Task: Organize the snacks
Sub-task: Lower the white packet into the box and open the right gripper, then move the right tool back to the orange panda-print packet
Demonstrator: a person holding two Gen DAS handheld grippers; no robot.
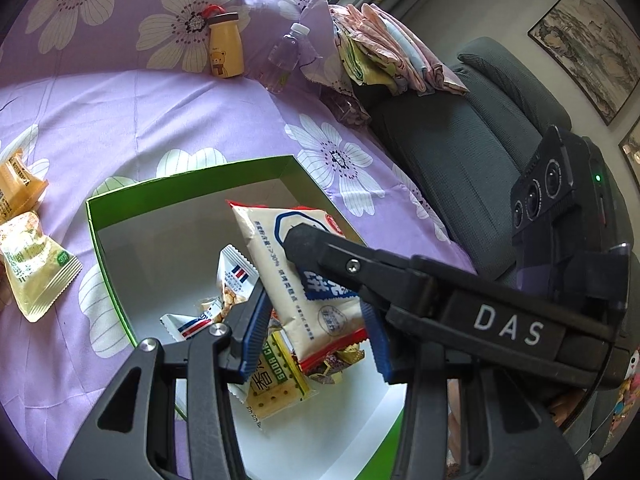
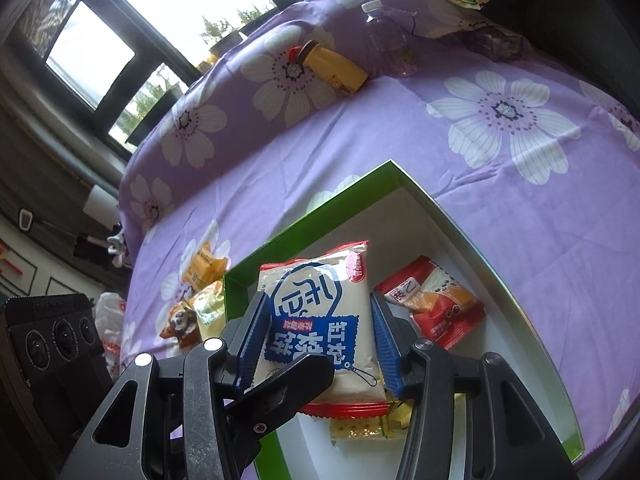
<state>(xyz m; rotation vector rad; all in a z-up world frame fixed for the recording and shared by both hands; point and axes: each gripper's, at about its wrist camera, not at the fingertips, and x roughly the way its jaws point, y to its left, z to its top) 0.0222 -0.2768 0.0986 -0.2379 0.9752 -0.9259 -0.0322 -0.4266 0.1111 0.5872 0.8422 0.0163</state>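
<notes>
Near the bottom of both frames, the right claw (image 2: 316, 340) and left claw (image 1: 312, 340) each grasp the same cream biscuit packet (image 2: 320, 320), holding it over the green box (image 2: 440, 208), probably to drop it among the snacks already inside. One claw reads "DAS". Farther off lie loose packets (image 1: 36, 268) on the bed (image 1: 160, 120).

purple floral bedsheet (image 1: 160, 128), dark-framed bright window (image 2: 132, 20), grey armchair (image 1: 460, 148), framed painting (image 1: 588, 48) on wall
</notes>
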